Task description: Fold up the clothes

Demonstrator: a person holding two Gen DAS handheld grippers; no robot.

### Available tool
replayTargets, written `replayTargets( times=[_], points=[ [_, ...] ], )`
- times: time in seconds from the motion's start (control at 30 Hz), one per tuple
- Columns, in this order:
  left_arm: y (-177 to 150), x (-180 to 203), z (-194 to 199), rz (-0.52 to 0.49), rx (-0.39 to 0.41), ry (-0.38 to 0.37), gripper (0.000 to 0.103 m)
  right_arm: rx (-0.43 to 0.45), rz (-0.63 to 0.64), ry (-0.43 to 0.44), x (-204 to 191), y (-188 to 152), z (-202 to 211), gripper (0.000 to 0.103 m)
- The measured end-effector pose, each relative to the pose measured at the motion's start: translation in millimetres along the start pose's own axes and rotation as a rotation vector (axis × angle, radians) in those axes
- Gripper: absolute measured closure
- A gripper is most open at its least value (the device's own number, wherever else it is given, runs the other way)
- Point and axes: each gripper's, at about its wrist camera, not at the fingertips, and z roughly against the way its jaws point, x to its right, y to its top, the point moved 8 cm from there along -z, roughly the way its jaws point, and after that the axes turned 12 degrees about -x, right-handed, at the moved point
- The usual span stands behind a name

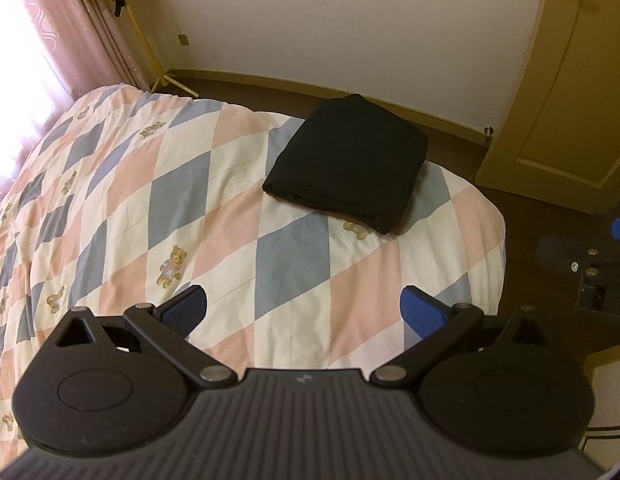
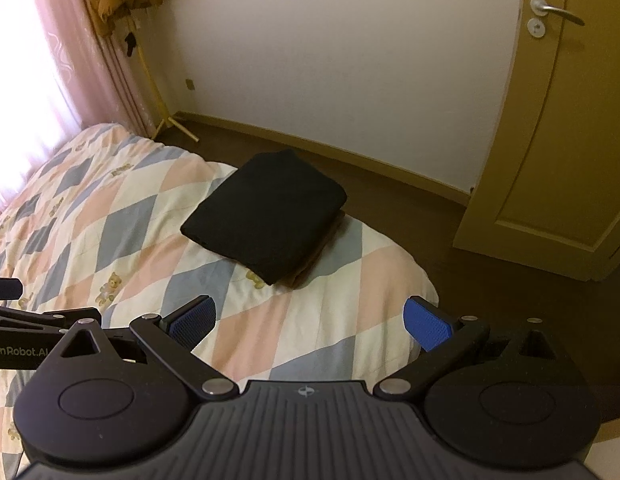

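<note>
A black garment [image 1: 346, 164] lies folded into a neat rectangle near the far corner of the bed; it also shows in the right wrist view [image 2: 266, 214]. A brown folded piece [image 2: 310, 262] peeks out beneath it. My left gripper [image 1: 306, 312] is open and empty, held above the quilt well short of the garment. My right gripper [image 2: 310, 322] is open and empty too, also short of the garment. The left gripper's body [image 2: 14, 320] shows at the left edge of the right wrist view.
The bed carries a diamond-patterned quilt [image 1: 150, 200] with teddy bears. Dark floor [image 2: 450, 240] lies beyond the bed's far and right edges. A yellow door [image 2: 550, 140] stands at the right, pink curtains [image 2: 70, 60] at the left, a yellow stand [image 2: 166, 120] in the corner.
</note>
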Motion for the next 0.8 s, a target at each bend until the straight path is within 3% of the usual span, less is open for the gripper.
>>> replayTargets(
  times=[0.8],
  points=[
    [61.7, 41.9, -28.1, 0.004, -0.002, -0.007, 0.001, -0.038, 0.000, -0.013, 56.0, 49.8, -32.2, 0.000]
  ],
)
